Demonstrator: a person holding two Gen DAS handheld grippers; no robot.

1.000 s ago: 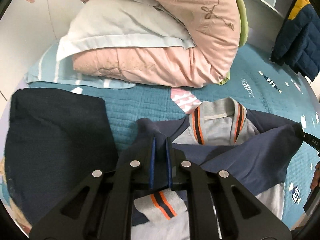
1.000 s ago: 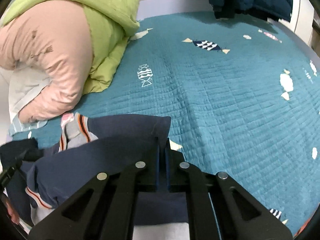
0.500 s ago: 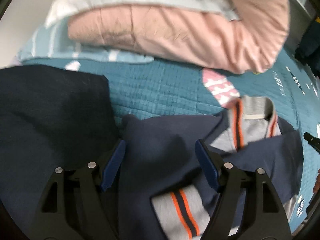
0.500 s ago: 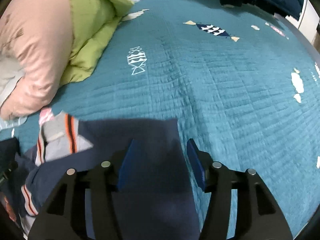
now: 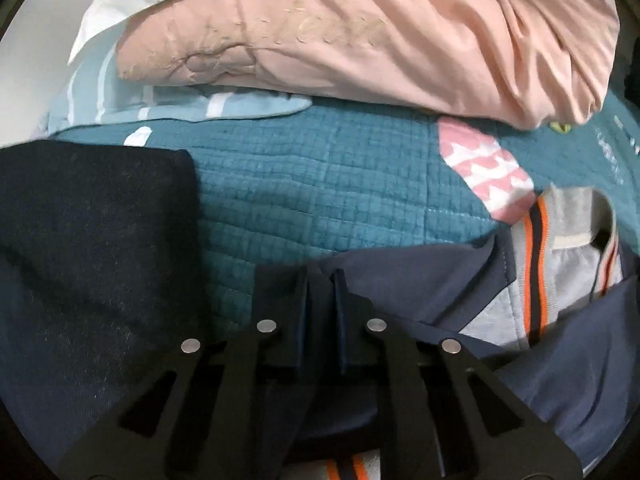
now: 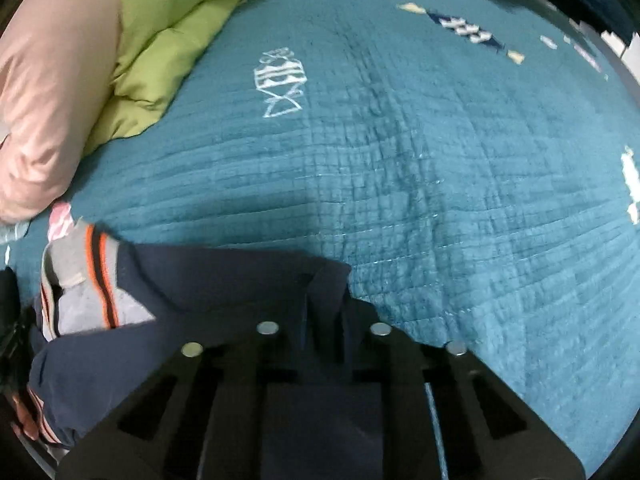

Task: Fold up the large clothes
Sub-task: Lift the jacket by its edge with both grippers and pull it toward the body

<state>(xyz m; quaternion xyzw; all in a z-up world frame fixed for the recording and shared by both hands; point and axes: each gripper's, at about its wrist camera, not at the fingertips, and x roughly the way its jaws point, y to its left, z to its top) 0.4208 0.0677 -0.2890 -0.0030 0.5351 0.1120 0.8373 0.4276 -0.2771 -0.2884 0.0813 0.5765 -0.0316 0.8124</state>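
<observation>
Left wrist view looks down on a navy jacket [image 5: 420,284] lying on a teal bedspread [image 5: 320,196], with the left gripper [image 5: 321,308] set at the jacket's far corner; its jaws are closing, and a pinch of navy cloth sits between the blue pads. Beside it lies a dark garment [image 5: 88,240], apparently folded flat, and behind that a heap of pink bedding [image 5: 360,40] rests on a striped pillow [image 5: 192,108]. The grey collar [image 5: 568,232] with orange stripes is uppermost, and navy fabric lies across the grey body below it, so the sleeves look already turned in. Right wrist view shows the right gripper [image 6: 323,312] at the opposite far corner of the jacket [image 6: 224,276], jaws likewise closing with a fold of navy cloth between them, and open bedspread [image 6: 420,160] beyond, bordered by a green quilt [image 6: 168,40]. I judge the task roughly midway: one piece seems done, this jacket is narrowed and gripped at both top corners, and the lengthwise fold, smoothing and setting aside remain.
</observation>
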